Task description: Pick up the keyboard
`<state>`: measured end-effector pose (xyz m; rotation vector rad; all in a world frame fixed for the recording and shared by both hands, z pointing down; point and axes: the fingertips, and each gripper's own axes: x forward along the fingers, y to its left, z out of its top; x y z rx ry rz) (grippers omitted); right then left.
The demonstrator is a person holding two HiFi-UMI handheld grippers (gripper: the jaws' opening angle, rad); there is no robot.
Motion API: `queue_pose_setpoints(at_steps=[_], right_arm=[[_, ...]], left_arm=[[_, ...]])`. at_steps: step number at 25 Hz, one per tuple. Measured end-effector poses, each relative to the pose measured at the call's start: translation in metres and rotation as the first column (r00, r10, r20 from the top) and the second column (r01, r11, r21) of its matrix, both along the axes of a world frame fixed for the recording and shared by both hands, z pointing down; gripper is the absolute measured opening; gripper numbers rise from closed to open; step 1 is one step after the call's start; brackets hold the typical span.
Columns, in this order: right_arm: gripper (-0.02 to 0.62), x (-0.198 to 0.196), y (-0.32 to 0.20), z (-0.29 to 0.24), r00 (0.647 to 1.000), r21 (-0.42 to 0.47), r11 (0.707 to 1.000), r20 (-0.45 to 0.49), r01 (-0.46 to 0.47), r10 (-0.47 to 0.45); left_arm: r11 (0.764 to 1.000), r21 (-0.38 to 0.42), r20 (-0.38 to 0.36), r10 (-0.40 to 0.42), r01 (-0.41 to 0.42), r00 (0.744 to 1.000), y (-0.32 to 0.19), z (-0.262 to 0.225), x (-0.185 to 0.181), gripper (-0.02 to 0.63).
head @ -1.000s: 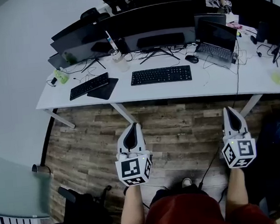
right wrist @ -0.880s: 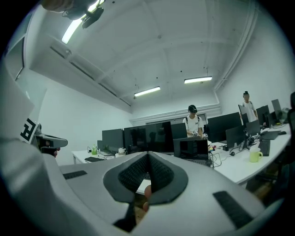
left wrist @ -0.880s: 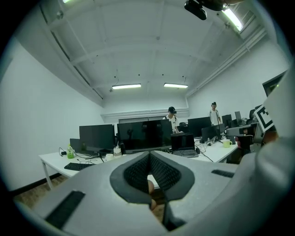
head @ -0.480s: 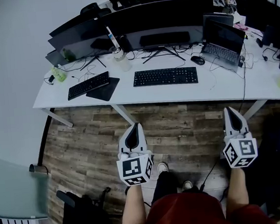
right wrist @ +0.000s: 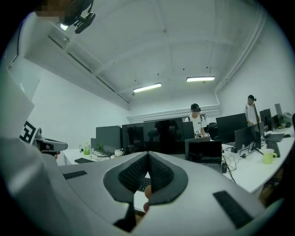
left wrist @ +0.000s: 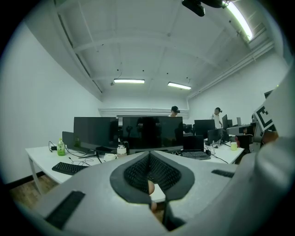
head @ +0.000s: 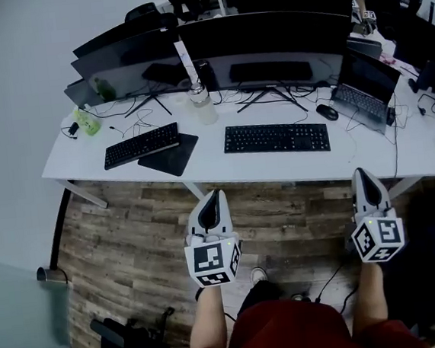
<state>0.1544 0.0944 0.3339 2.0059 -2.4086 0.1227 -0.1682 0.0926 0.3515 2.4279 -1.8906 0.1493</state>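
Note:
Two black keyboards lie on the long white desk (head: 217,166): one keyboard (head: 276,138) in front of the wide middle monitor, a second keyboard (head: 140,145) further left beside a dark mouse pad (head: 171,155). My left gripper (head: 214,196) and my right gripper (head: 360,172) are both shut and empty, held level over the wooden floor just short of the desk's near edge. In the left gripper view the left keyboard (left wrist: 69,168) shows low on the left past the shut jaws. In the right gripper view the middle keyboard (right wrist: 144,183) peeks out behind the jaws.
Several dark monitors (head: 265,36) line the desk's back, with a bottle (head: 202,104), a green drink (head: 84,118), a mouse (head: 326,111), an open laptop (head: 367,86) and loose cables. A chair base (head: 126,339) stands on the floor at lower left. Two people stand far behind the desks.
The desk and keyboards have come closer and lower in the head view as I stepped forward. Both grippers stayed shut, and their tips now nearly reach the desk's near edge.

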Motion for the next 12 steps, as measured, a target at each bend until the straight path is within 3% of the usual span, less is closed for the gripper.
queue_pose_setpoints(at_steps=[7, 12], right_arm=[[-0.005, -0.045, -0.043, -0.003, 0.999, -0.004, 0.999, -0.025, -0.032, 0.032], [-0.005, -0.057, -0.060, -0.001, 0.997, -0.005, 0.998, -0.025, -0.068, 0.068]], left_arm=[[1.000, -0.002, -0.019, 0.028, -0.028, 0.999, -0.052, 0.004, -0.047, 0.006], [0.998, -0.003, -0.027, 0.064, -0.064, 0.998, -0.080, 0.006, -0.058, 0.006]])
